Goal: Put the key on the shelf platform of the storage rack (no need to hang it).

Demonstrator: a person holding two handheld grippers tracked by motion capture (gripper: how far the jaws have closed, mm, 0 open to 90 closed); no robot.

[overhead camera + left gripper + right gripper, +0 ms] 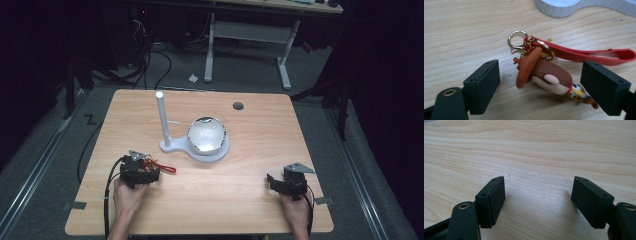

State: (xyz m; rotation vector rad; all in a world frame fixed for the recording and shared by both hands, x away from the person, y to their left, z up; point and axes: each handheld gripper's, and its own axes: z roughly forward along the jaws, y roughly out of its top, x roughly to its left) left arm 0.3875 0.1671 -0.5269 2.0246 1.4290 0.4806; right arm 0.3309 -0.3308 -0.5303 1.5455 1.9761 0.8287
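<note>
A small cowboy figure keychain (544, 73) with a brown hat, a gold ring and a red strap (596, 55) lies flat on the wooden table. My left gripper (540, 86) stands open around it, one jaw on each side, neither touching it. From above, the left gripper (141, 169) sits at the table's front left with the red strap (166, 168) poking out to its right. My right gripper (537, 200) is open over bare wood; in the high view the right gripper (283, 183) rests at the front right.
A white stand (172, 146) with an upright post (162, 117) and a round base holding a shiny bowl (206, 134) stands mid-table. A dark hole (238, 106) marks the far side. Desk legs and cables lie on the floor beyond the table.
</note>
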